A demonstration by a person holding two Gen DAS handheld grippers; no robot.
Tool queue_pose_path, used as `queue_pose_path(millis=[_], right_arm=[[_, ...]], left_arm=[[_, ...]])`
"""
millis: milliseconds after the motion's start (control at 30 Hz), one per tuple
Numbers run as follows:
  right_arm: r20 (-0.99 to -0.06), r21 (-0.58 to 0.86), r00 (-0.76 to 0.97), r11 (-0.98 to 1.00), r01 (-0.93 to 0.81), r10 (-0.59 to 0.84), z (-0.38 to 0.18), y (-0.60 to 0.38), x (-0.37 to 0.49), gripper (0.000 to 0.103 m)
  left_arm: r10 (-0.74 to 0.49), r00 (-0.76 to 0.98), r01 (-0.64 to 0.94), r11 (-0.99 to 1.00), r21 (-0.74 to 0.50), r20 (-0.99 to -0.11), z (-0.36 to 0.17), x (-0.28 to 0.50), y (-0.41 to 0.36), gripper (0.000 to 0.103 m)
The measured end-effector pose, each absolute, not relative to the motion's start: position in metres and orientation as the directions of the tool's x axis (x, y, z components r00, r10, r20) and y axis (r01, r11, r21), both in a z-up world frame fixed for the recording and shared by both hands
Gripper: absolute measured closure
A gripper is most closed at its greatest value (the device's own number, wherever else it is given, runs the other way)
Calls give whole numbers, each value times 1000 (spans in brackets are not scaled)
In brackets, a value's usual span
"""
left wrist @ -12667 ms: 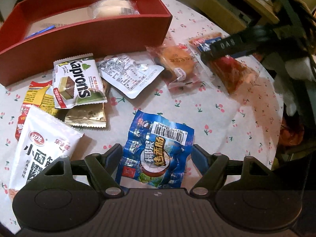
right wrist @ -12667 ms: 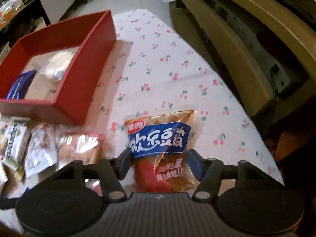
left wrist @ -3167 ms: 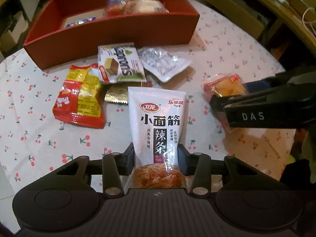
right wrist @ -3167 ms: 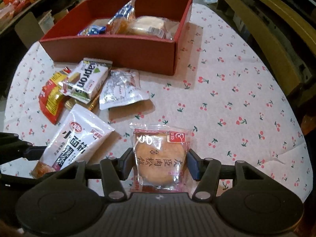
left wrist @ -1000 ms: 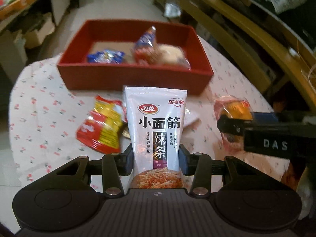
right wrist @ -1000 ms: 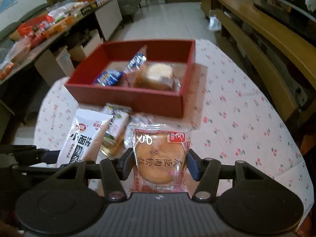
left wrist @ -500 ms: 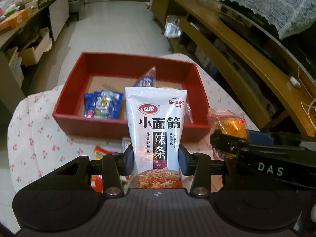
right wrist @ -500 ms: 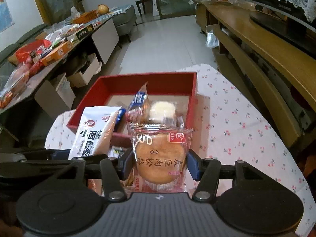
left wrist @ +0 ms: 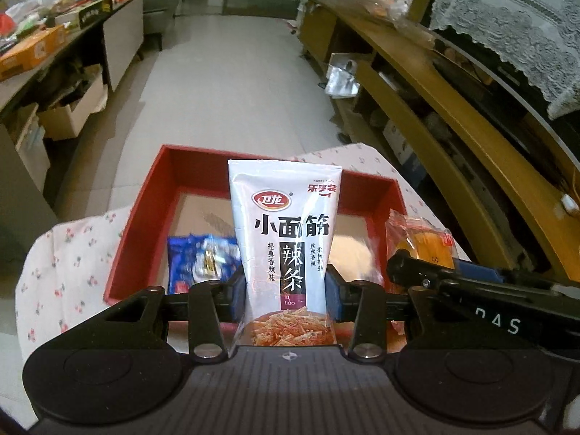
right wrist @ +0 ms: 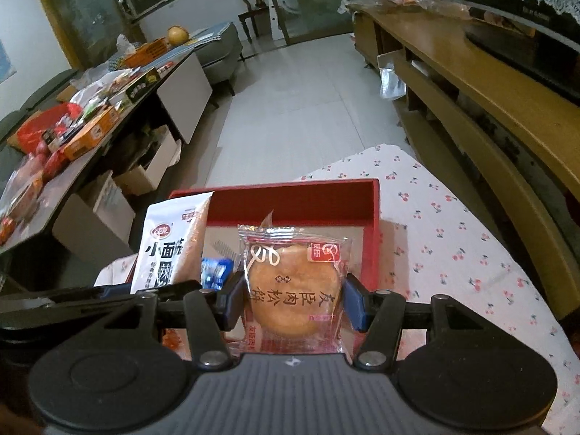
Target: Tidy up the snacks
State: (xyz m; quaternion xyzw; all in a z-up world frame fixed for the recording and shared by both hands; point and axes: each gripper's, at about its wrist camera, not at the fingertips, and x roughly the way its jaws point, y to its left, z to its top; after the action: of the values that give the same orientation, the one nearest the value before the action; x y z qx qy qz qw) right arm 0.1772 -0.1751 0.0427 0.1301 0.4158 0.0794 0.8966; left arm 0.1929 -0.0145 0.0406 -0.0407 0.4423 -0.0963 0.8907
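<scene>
My left gripper (left wrist: 286, 299) is shut on a white spicy-strip pouch (left wrist: 284, 239) and holds it upright over the red box (left wrist: 145, 195). My right gripper (right wrist: 291, 299) is shut on a clear-wrapped round pastry (right wrist: 293, 290), also above the red box (right wrist: 308, 195). The pouch also shows at the left in the right wrist view (right wrist: 166, 246). The pastry shows at the right in the left wrist view (left wrist: 422, 239). A blue snack packet (left wrist: 203, 261) lies inside the box.
The box stands on a cherry-print tablecloth (right wrist: 453, 235). A pale bun (left wrist: 349, 253) lies in the box behind the pouch. A long wooden bench (right wrist: 489, 116) runs along the right. A cluttered side table (right wrist: 90, 108) stands at the left beyond the floor.
Both grippers have risen and moved forward over the red box, each carrying its snack. The loose packets on the table have dropped out of view.
</scene>
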Motion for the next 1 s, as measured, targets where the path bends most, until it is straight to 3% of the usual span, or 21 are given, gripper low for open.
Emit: queue_pose_path(millis=[767, 1000], right_arm=[[-770, 313, 583, 950, -11, 260, -4, -158, 246, 41], [-769, 301, 589, 953, -9, 249, -7, -157, 247, 41]], left_arm=[[-139, 550, 37, 989, -142, -823, 1, 245, 1, 53], [-127, 540, 22, 990, -137, -832, -1, 246, 2, 44]])
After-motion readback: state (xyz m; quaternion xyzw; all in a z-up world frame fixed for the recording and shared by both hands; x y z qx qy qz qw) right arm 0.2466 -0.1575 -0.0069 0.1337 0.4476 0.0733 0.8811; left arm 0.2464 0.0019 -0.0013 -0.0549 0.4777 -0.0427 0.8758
